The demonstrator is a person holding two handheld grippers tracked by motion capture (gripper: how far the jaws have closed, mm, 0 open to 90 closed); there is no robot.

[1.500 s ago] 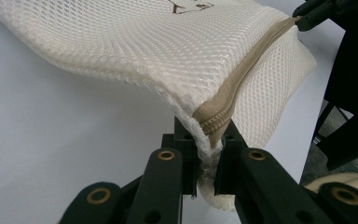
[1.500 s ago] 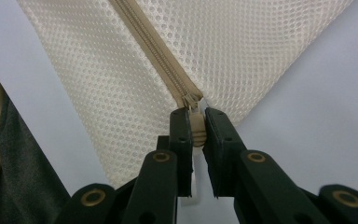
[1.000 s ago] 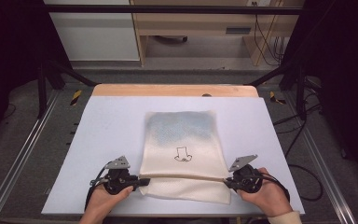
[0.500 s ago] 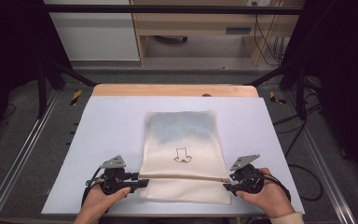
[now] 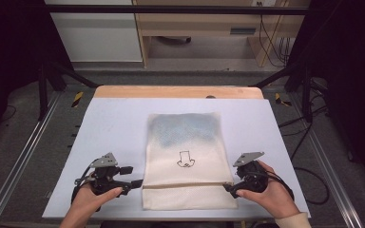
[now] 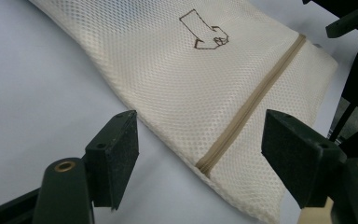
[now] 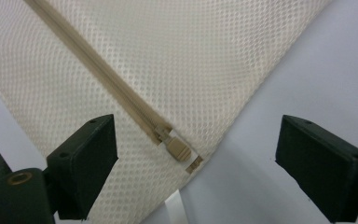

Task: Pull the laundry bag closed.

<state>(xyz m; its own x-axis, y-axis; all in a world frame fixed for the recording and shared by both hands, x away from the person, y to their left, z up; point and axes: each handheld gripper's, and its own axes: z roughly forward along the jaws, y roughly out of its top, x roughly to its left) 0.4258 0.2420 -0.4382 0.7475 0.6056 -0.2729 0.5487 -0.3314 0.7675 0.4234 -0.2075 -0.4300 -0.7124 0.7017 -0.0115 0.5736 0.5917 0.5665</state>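
Note:
A cream mesh bag (image 5: 187,161) lies flat on the white table sheet (image 5: 109,128), with a bluish patch showing through its far half and a small black drawing (image 6: 204,31) at its middle. A tan zipper (image 5: 187,185) crosses its near end. My left gripper (image 5: 132,176) is at the bag's left edge. Its jaws have just been opening and stand open (image 6: 198,135) over the zipper's end (image 6: 205,164) without touching it. My right gripper (image 5: 230,187) is at the bag's right edge. Its jaws have also just been opening and are open (image 7: 198,135) around the zipper pull (image 7: 177,150).
A wooden strip (image 5: 178,91) borders the table's far edge. Metal rails (image 5: 24,156) run along both sides, and cables (image 5: 313,175) lie on the floor at the right. A cabinet (image 5: 95,33) and a shelf stand beyond the table.
Both grippers have opened and let go of the bag at the zipper's two ends. The left one has drawn back a little to the left. The bag has settled flat.

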